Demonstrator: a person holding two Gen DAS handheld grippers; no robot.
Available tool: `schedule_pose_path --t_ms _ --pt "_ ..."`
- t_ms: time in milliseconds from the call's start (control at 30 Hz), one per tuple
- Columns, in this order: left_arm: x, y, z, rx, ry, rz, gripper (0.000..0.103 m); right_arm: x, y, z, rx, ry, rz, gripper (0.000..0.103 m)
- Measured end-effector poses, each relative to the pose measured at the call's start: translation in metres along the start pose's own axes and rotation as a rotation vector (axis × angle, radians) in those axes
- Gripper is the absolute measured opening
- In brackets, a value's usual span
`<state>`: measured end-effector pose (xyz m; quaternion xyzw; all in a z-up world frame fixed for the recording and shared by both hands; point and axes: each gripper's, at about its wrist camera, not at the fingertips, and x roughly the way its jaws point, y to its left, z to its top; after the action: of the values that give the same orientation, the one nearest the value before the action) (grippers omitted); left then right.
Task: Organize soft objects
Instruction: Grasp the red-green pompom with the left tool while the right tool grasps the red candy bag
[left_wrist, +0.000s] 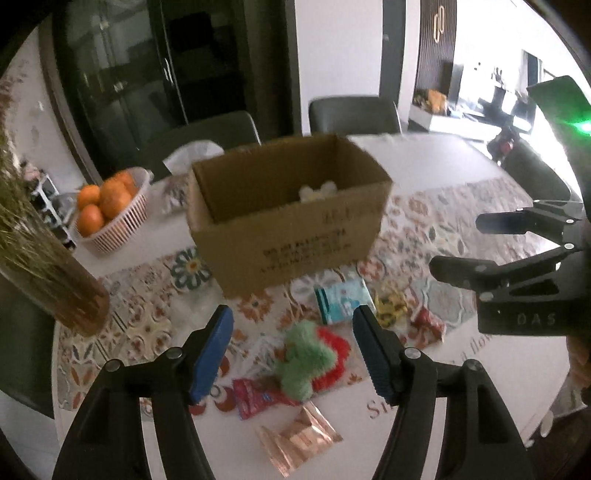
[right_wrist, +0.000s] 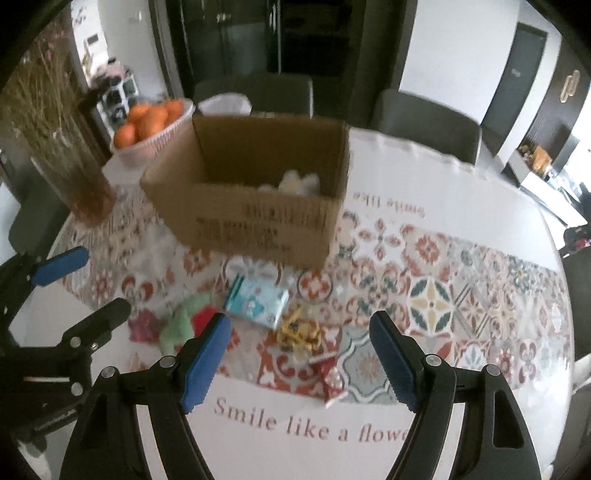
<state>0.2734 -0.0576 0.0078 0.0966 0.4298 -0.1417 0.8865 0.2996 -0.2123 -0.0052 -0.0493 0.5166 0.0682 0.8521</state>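
An open cardboard box (left_wrist: 288, 214) stands on the table with a white plush (left_wrist: 317, 192) inside; the box (right_wrist: 251, 199) and plush (right_wrist: 295, 182) also show in the right wrist view. A green and red plush toy (left_wrist: 306, 362) lies on the tablecloth just ahead of my left gripper (left_wrist: 293, 328), which is open and empty above it. The toy (right_wrist: 181, 325) lies left of my right gripper (right_wrist: 299, 336), which is open and empty above a yellow wrapped item (right_wrist: 299, 334). A light blue tissue pack (right_wrist: 256, 301) lies in front of the box.
A pink basket of oranges (left_wrist: 110, 210) and a vase of dried grass (left_wrist: 48, 266) stand at the left. Red snack packets (left_wrist: 255, 400), a copper foil packet (left_wrist: 299, 439) and a red wrapper (right_wrist: 332, 376) lie on the patterned tablecloth. Dark chairs (left_wrist: 354, 114) line the far side.
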Motion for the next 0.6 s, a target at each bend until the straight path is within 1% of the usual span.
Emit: schedule_pose_path --t_ms 167,367,600 --pt "0.017 -0.004 -0.005 0.005 0.096 -0.056 0.066 0.013 -0.003 -0.007 0.011 0.072 0.009 0.079" --pt "0.041 -0.008 -0.012 0.027 0.197 -0.081 0.067 0.033 -0.001 -0.015 -0.025 0.167 -0.010 0.079" --pt "0.071 -0.013 -0.021 0.025 0.303 -0.122 0.067 0.056 -0.004 -0.024 -0.046 0.244 -0.018 0.079"
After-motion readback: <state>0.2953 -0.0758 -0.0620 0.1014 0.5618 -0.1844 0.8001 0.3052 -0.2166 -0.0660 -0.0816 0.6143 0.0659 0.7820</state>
